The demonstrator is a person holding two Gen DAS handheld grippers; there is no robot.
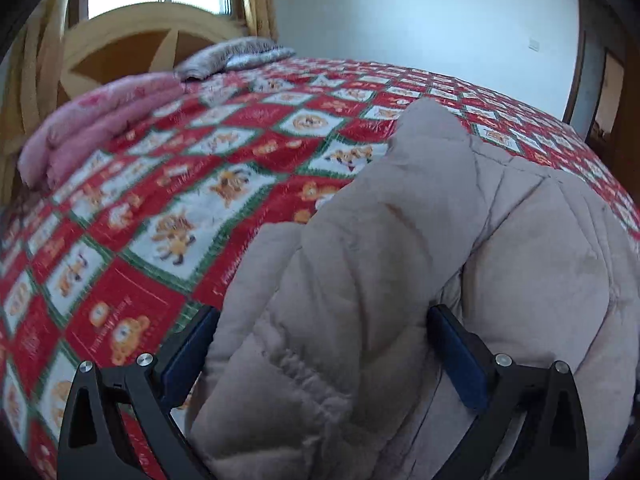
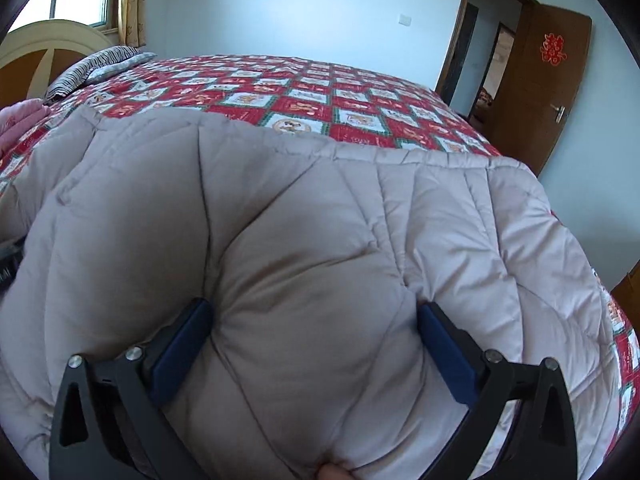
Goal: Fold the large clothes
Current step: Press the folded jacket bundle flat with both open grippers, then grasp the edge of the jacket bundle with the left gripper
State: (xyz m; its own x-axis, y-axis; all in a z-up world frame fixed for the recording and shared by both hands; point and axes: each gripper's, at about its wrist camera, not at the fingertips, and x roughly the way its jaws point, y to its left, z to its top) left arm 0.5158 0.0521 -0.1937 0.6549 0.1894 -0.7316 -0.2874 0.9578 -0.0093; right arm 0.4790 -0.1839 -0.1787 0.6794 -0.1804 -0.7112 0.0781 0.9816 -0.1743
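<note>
A large beige quilted padded garment (image 2: 304,248) lies on the bed with the red patterned cover (image 2: 320,92). In the left wrist view it (image 1: 400,240) is bunched up, with one end raised. My left gripper (image 1: 320,316) has its blue-padded fingers (image 1: 456,352) wide apart with a thick fold of the garment bulging between them. My right gripper (image 2: 316,312) also stands wide, fingers (image 2: 180,348) pressed into the puffy fabric on both sides of a bulge. The fingertips are buried in the padding.
A folded pink blanket (image 1: 92,128) and a grey striped pillow (image 1: 232,56) lie by the wooden headboard (image 1: 132,48). A window is behind it. An open brown door (image 2: 536,92) stands at the right beyond the bed's corner. The white wall is at the far side.
</note>
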